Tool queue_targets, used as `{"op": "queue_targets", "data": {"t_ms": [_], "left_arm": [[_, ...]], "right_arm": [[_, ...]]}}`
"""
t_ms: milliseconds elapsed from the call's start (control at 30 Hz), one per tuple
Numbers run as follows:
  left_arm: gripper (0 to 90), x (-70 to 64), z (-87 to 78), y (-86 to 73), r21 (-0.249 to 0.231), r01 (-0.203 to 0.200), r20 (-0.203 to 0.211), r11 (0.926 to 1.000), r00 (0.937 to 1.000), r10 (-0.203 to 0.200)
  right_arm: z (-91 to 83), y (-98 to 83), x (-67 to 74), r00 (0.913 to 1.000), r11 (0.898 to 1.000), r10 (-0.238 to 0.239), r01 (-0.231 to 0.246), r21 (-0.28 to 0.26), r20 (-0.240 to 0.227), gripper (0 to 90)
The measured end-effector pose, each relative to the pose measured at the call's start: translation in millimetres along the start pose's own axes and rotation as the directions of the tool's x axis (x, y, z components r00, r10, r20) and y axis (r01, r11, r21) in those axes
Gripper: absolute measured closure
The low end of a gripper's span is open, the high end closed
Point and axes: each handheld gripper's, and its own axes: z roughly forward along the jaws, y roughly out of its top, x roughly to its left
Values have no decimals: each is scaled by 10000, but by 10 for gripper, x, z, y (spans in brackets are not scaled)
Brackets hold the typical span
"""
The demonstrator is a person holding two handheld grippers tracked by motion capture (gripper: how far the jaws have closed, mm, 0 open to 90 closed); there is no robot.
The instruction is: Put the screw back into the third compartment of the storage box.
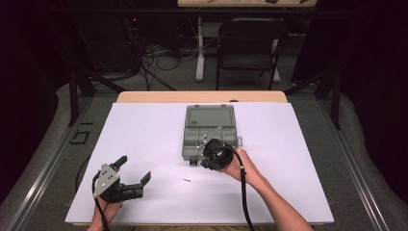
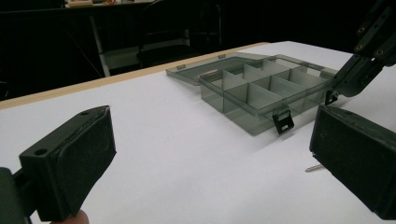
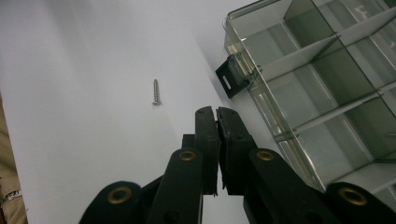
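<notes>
High view: white sheet (image 1: pixel 144 139) on table, folding chair (image 1: pixel 248 45) behind; right gripper (image 1: pixel 215 155) at organizer box (image 1: pixel 210 132).
Left gripper view: left gripper (image 2: pixel 210 158) jaws released (empty).
Right gripper view: jaws clenched, empty; screw (image 3: pixel 156 92) lies loose just beside the box's black latch (image 3: pixel 230 77).

**Layout on the desk**

Compartment box (image 1: pixel 210 133) at mid-desk (image 1: pixel 144 125), lid folded open toward the far edge. Screw (image 1: pixel 187 180) loose on the sheet, just before the box's near left corner. Right gripper (image 1: pixel 206 150) over the box's near edge. Left gripper (image 1: pixel 132 168) near the front left, well apart from the box. Chair (image 1: pixel 248 48) beyond the desk.
</notes>
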Motion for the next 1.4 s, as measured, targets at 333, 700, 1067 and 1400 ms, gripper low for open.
{"op": "queue_targets", "data": {"t_ms": [333, 700, 1067, 1400], "left_arm": [[1, -5, 2, 0, 7, -4, 43, 10000, 10000, 4], [1, -3, -1, 3, 63, -34, 7, 10000, 10000, 34], [1, -12, 8, 2, 46, -21, -32, 10000, 10000, 21], [1, -7, 1, 3, 69, -4, -13, 10000, 10000, 4]], "right_arm": [[-126, -21, -80, 9998, 9999, 123, -124, 49, 180, 877], [-201, -69, -202, 9976, 9987, 516, -514, -60, 469, 877], [-305, -71, -337, 9938, 9970, 771, -765, -97, 797, 878], [-356, -7, -511, 9870, 9939, 1058, -1012, -438, 1211, 878]]}}
